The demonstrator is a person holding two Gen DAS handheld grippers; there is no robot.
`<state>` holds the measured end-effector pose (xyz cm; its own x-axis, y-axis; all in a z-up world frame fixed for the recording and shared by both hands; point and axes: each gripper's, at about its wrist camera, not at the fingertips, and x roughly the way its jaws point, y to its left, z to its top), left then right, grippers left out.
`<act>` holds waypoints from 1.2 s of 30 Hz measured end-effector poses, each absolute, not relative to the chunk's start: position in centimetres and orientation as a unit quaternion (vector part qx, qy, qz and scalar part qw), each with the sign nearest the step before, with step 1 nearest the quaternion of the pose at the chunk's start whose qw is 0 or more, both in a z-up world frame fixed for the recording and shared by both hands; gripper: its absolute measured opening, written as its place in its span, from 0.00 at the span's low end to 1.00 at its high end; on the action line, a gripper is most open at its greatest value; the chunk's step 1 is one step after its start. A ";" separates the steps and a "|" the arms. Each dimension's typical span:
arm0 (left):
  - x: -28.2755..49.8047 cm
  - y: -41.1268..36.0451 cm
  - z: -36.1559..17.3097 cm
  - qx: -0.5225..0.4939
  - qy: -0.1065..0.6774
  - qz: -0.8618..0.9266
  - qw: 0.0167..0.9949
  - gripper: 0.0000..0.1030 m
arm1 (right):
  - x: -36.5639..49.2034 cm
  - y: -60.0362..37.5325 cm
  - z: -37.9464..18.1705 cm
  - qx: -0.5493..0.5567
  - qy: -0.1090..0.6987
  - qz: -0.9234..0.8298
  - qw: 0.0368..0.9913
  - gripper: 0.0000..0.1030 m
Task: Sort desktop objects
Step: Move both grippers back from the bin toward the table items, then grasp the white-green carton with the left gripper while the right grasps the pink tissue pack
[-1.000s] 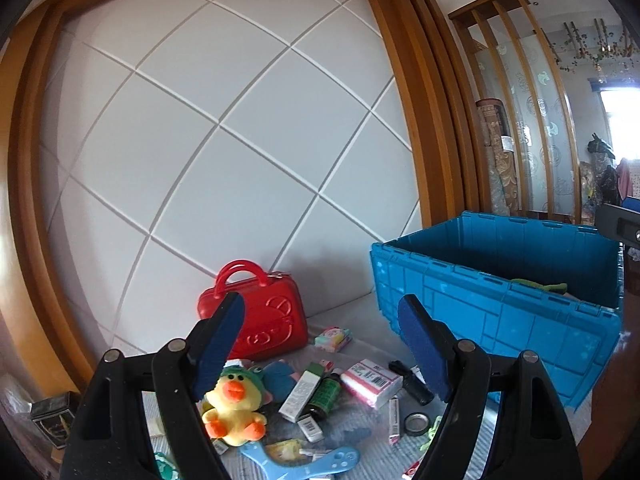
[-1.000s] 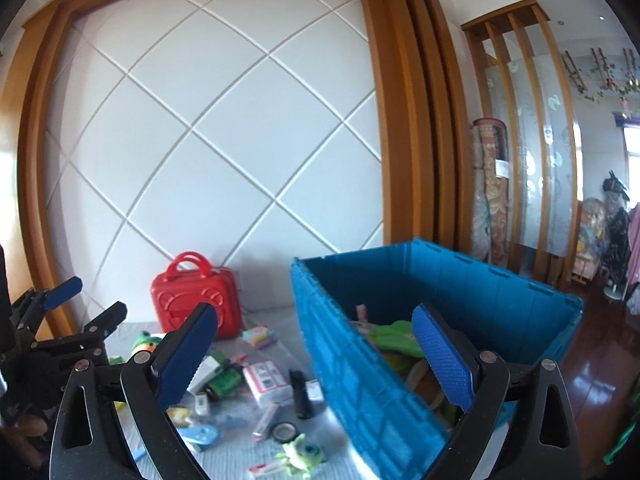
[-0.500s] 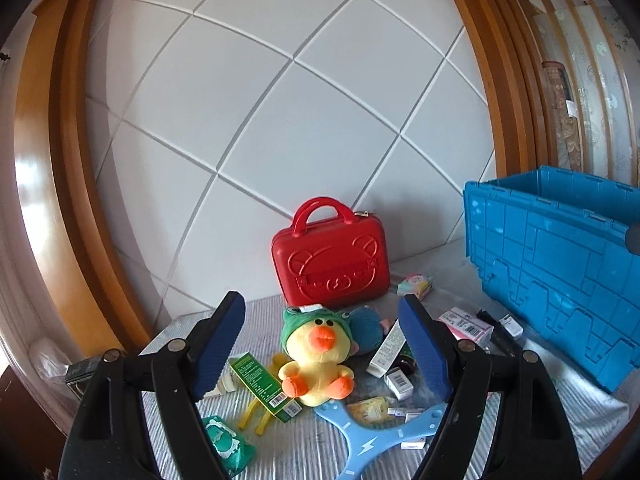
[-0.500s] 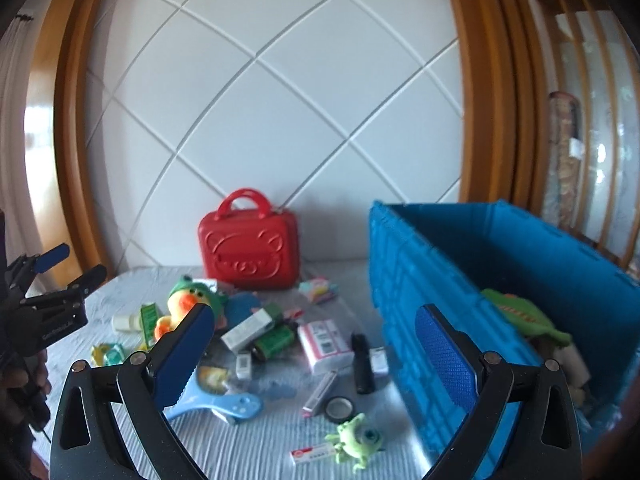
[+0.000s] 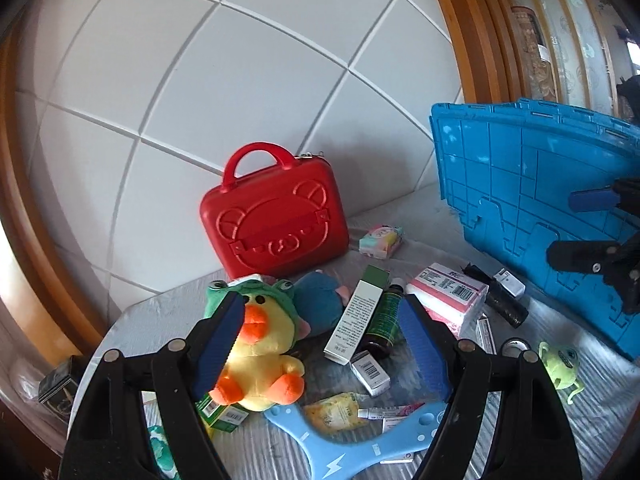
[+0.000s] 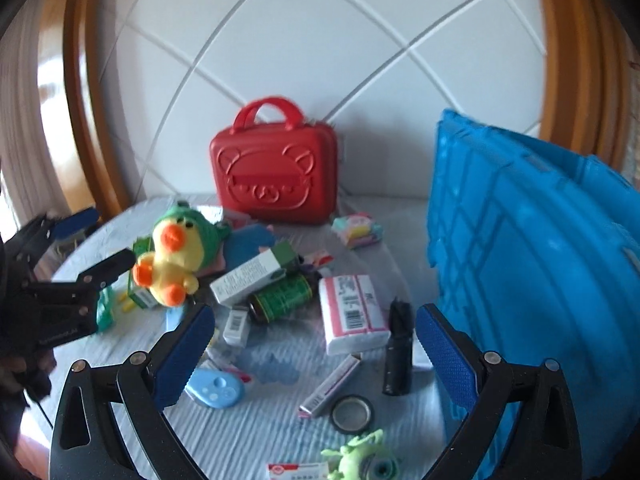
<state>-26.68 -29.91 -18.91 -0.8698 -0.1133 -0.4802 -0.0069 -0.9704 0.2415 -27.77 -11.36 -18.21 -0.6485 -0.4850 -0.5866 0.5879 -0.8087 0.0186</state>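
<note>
Your left gripper and right gripper both gape wide, holding nothing. The plush yellow duck sits partly hidden behind your left pad; the ribbed blue crate stands right, motion-blurred, its inside unseen.

Both grippers now sit lower and closer over the table than before: the left gripper frames the yellow duck plush, and the right gripper frames the pink box; jaw spacing unchanged.
</note>
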 end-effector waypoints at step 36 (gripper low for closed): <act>-41.4 -31.4 -34.0 0.392 -0.182 -0.893 -0.123 0.70 | -47.1 -18.5 -36.6 0.515 0.149 -0.800 0.271 0.92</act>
<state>-41.38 -31.36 -33.99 -0.6620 0.0769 -0.7455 -0.3620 -0.9038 0.2282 -47.14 -18.49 -36.60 -0.3235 -0.2802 -0.9038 0.5861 -0.8092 0.0411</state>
